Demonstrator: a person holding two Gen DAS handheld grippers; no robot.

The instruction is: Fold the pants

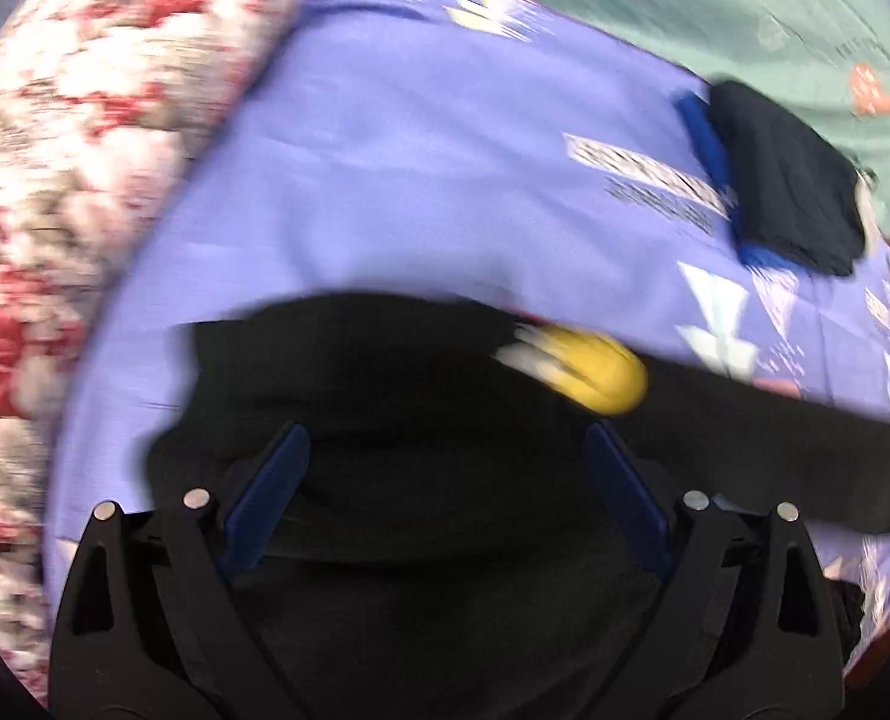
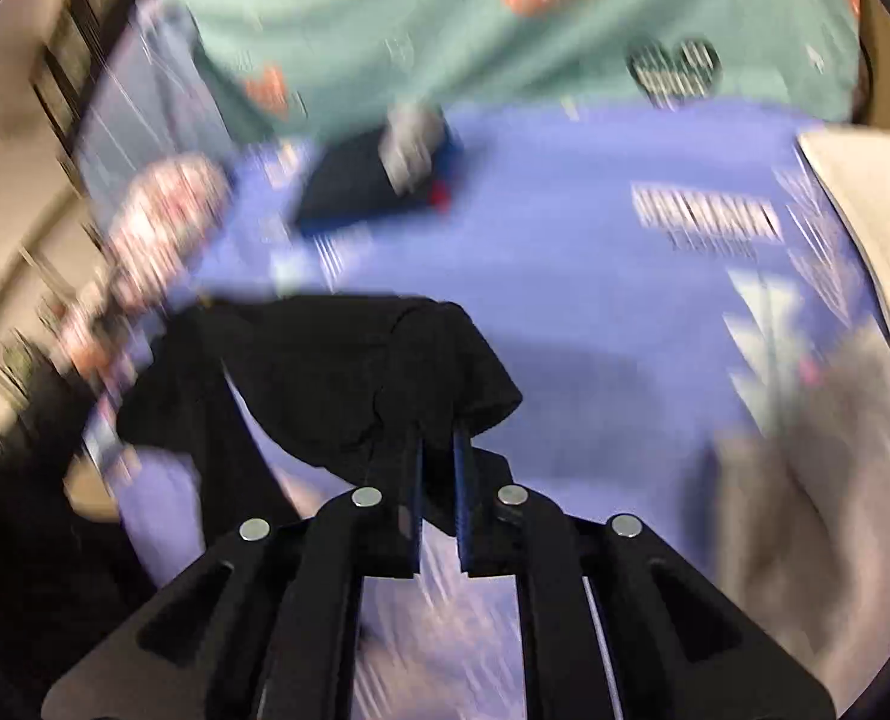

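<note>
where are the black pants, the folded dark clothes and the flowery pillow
black pants [image 2: 325,372]: right wrist view, on the bunched cloth ahead of the jaws
folded dark clothes [image 1: 787,180]: left wrist view, on the top of the pile
flowery pillow [image 1: 85,138]: left wrist view, on its printed cover

Both fisheye views are evenly lit and pretty bright, but motion blur smears nearly everything (worst in the right wrist view), edges bulge and darken at the corners, and the black cloth [image 1: 385,396] shows zero detail.
</note>
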